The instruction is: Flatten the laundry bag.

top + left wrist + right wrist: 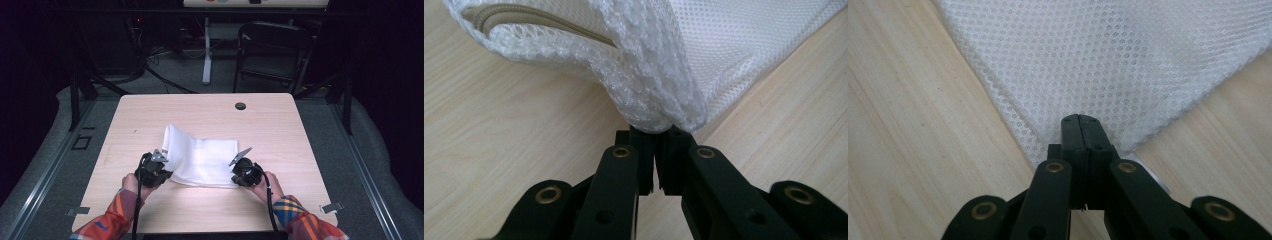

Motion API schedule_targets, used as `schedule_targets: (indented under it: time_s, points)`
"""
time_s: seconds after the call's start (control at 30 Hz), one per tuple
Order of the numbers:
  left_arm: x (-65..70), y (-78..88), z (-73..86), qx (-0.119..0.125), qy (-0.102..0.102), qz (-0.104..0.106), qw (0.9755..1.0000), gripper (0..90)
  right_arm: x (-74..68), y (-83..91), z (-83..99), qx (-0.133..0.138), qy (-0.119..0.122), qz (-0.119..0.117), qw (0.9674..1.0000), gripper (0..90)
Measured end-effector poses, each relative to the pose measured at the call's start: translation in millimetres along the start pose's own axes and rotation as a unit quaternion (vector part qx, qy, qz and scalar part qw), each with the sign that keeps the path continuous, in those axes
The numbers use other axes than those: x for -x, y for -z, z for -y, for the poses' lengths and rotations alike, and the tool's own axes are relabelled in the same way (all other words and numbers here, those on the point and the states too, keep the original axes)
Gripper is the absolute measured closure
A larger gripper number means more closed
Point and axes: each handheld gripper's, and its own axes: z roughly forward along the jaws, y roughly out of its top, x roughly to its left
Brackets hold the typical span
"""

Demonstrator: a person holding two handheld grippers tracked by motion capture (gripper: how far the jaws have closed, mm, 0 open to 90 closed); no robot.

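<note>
**Already Gripped: Both Corners of the Mesh Bag Taken**

Near the table's (150,107) six-o'clock edge lay a white mesh laundry bag (200,157), its zipper (544,22) showing in the left gripper view. The left gripper (161,170) sat at the bag's seven-o'clock corner, jaws pressed tight on bunched mesh. The right gripper (239,176) held the five-o'clock corner, jaws pinched together on flat mesh. The bag's far left part stood raised and curled. The step in hand seemed to be folding or spreading the bag, with both near corners secured. The next move likely called for lifting both corners together, evenly, toward twelve o'clock without the thin mesh slipping free.
</note>
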Motion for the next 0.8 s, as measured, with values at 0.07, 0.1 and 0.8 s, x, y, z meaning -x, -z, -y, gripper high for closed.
schedule_targets:
  time_s: [0.07,0.1,0.8]
  points:
    - [-0.8,-2.4,0.7,-0.005,0.001,0.003,1.0000,86.8,0.9,0.7,0.4,-0.003,0.002,0.000,1.0000,90.0]
    - [-0.5,-3.9,1.2,-0.009,0.004,0.005,0.9999,86.8,1.2,1.0,0.7,-0.004,0.002,0.001,1.0000,90.0]
    - [-8.6,-7.5,8.6,-0.078,0.020,0.023,0.9965,64.5,7.7,4.7,5.4,-0.012,-0.005,-0.002,0.9999,90.0]
